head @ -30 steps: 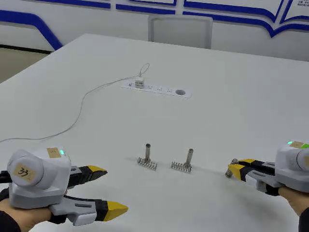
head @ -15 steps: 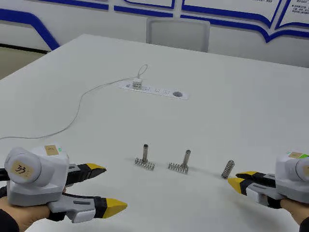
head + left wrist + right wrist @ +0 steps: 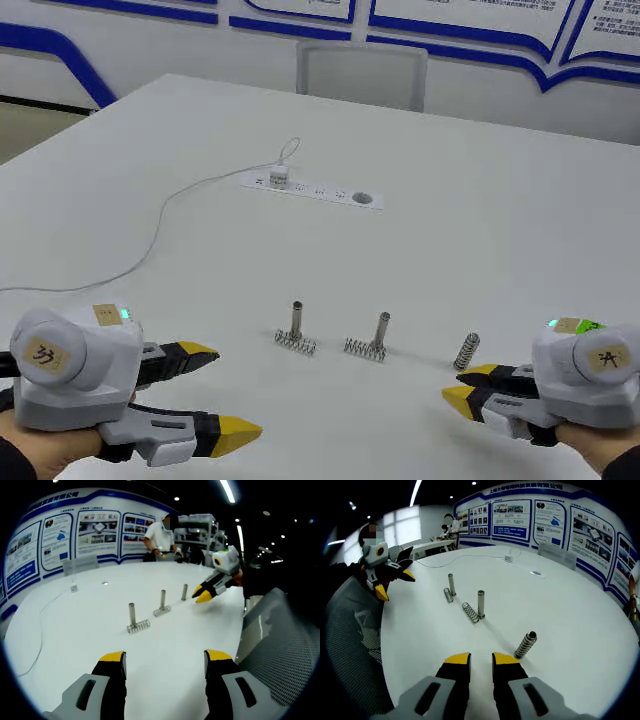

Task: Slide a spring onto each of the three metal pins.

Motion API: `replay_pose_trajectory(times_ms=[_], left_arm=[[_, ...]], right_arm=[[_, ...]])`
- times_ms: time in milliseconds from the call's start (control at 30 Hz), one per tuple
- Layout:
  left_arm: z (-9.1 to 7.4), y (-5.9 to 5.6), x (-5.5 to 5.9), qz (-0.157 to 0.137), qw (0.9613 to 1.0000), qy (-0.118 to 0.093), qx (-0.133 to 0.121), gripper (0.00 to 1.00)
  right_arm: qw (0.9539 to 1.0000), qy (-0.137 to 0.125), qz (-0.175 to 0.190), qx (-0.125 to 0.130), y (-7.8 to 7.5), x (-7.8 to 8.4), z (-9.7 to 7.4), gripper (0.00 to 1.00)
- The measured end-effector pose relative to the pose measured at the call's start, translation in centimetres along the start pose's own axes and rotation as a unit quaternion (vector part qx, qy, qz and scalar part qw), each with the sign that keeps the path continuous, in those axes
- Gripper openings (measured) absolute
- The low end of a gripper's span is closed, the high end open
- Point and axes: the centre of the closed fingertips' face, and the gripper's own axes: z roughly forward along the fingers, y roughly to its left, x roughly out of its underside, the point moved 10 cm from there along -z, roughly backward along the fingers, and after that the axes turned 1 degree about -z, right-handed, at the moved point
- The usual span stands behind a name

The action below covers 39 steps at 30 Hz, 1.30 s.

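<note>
Three metal pins stand in a row on the white table (image 3: 480,200). The left pin (image 3: 296,318) and middle pin (image 3: 381,328) are bare, and a spring (image 3: 295,344) (image 3: 365,349) lies flat at each base. On the right pin (image 3: 466,351) a spring is threaded, leaning slightly. My right gripper (image 3: 458,385) sits just in front of that pin, jaws a little apart and empty. Its own view shows the sprung pin (image 3: 525,645) ahead to the right of the jaws. My left gripper (image 3: 220,392) hovers wide open at lower left, facing the pins (image 3: 132,614).
A white power strip (image 3: 310,187) with a plug (image 3: 279,179) and a thin cable (image 3: 160,225) lies farther back. A chair (image 3: 360,72) stands at the far edge. A mesh chair (image 3: 280,645) is beside the table, with people in the background.
My right gripper let go of the spring on the right pin and drew back toward me. The sprung pin now stands alone. The left gripper barely moved.
</note>
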Motion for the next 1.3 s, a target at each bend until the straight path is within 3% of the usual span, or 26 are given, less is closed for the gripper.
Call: replay_pose_trajectory(times_ms=[333, 700, 933, 1300], left_arm=[[-0.2, 0.2, 0.0, 0.0, 1.0, -0.001, -0.005, 0.64], [-0.3, 0.4, 0.1, 0.0, 1.0, 0.002, -0.007, 0.64], [-0.3, 0.5, 0.2, -0.001, 1.0, 0.001, -0.008, 0.64], [-0.3, 0.5, 0.2, -0.001, 1.0, 0.001, -0.007, 0.64]], right_arm=[[0.9982, 0.0, -0.052, -0.031, 1.1, -3.1, 1.9, 0.18], [0.9917, 0.015, -0.115, -0.056, 2.2, -6.3, 4.6, 0.18], [0.9887, 0.032, -0.132, -0.064, 2.7, -7.3, 6.3, 0.18], [0.986, 0.072, -0.142, -0.051, 2.6, -8.1, 8.7, 0.18]])
